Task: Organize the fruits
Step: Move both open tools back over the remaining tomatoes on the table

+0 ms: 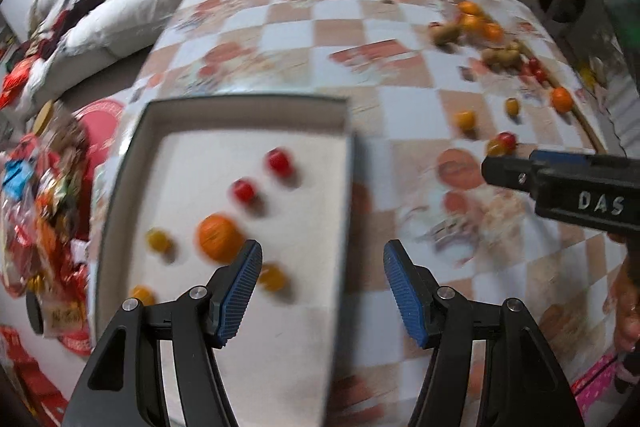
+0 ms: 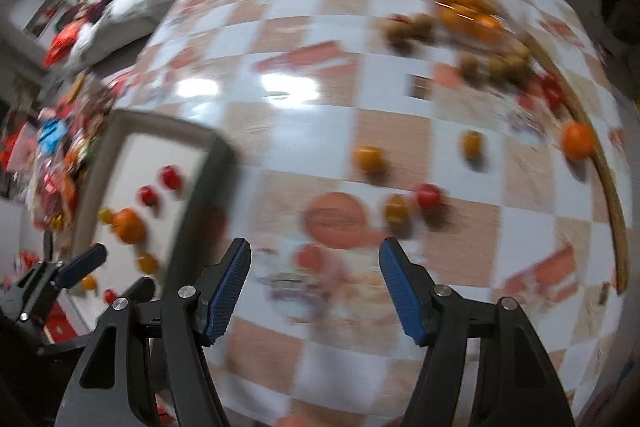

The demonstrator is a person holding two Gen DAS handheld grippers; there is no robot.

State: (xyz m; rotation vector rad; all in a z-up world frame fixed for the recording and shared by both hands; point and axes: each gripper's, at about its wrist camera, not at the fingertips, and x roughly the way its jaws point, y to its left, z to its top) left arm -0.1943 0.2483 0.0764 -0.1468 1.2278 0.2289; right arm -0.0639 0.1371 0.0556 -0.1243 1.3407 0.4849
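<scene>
My right gripper [image 2: 315, 285], jaws spread empty, sat nearer the small yellow-and-red round tomatoes [image 2: 412, 203] lying just ahead-right.

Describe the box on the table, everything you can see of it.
The box is a shallow, open rectangular tray with dark grey walls and a plain white floor; it looks like cardboard. It lies flat on the checked tablecloth, at the table's left edge beside a pile of snack packets. On its floor lie an orange, two small red fruits and several small yellow ones, loosely scattered. The left gripper hovers open over its near right side, touching nothing. Motion blur hides finer detail.
</scene>
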